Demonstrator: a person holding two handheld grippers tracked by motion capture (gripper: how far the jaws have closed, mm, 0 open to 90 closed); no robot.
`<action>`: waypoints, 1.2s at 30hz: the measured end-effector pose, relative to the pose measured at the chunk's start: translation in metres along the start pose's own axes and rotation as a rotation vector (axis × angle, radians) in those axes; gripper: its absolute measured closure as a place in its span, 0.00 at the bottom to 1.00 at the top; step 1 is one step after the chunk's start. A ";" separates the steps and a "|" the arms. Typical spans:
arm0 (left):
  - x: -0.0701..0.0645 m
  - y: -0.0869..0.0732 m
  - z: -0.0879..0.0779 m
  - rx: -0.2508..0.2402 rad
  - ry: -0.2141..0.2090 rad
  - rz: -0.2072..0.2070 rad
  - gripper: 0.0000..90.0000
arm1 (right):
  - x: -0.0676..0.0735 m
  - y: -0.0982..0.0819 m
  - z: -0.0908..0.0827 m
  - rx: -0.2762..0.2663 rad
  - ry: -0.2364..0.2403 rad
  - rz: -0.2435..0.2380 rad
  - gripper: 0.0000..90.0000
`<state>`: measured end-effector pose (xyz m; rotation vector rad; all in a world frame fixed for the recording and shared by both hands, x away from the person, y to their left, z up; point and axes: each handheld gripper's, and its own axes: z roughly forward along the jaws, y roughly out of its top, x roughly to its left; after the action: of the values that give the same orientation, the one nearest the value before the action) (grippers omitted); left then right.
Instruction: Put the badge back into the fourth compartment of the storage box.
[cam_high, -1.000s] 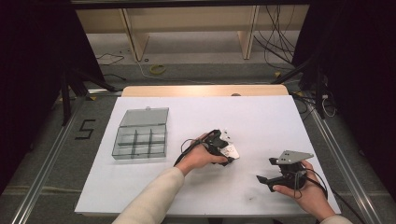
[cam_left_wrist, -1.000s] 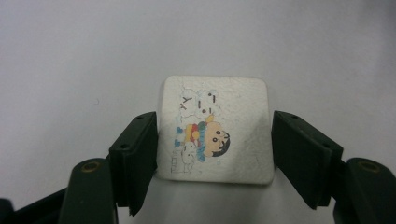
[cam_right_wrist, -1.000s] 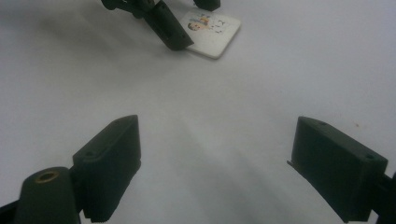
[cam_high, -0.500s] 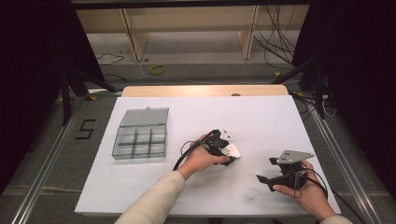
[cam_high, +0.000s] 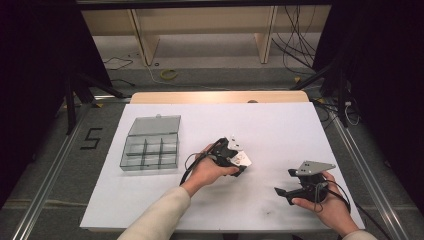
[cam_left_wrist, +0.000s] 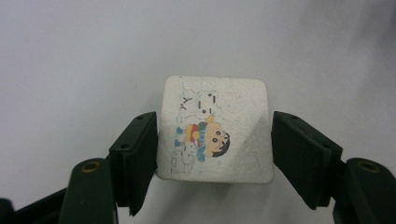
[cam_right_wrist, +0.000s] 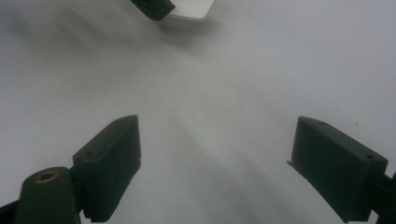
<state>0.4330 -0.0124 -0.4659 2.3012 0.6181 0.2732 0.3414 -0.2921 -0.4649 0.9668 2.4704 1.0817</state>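
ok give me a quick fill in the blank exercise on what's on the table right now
1. The clear compartment box has its lid ____.
2. The white square eraser sits between the jaws of the ____ gripper.
3. The picture on the eraser is a ____ character.
4. The right gripper has its jaws ____, over the white table.

Missing words: open; left; cartoon; open
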 end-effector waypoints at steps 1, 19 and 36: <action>0.000 -0.001 -0.002 -0.001 0.003 0.002 0.36 | 0.000 0.000 0.000 0.000 0.000 0.000 0.18; 0.008 -0.015 -0.035 -0.044 0.070 -0.049 0.36 | 0.000 0.001 0.003 0.003 0.004 -0.002 0.18; 0.021 -0.033 -0.070 -0.071 0.134 -0.098 0.36 | 0.000 0.003 0.005 0.007 0.010 -0.006 0.18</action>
<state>0.4143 0.0602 -0.4388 2.1904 0.7739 0.3987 0.3454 -0.2872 -0.4660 0.9574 2.4856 1.0790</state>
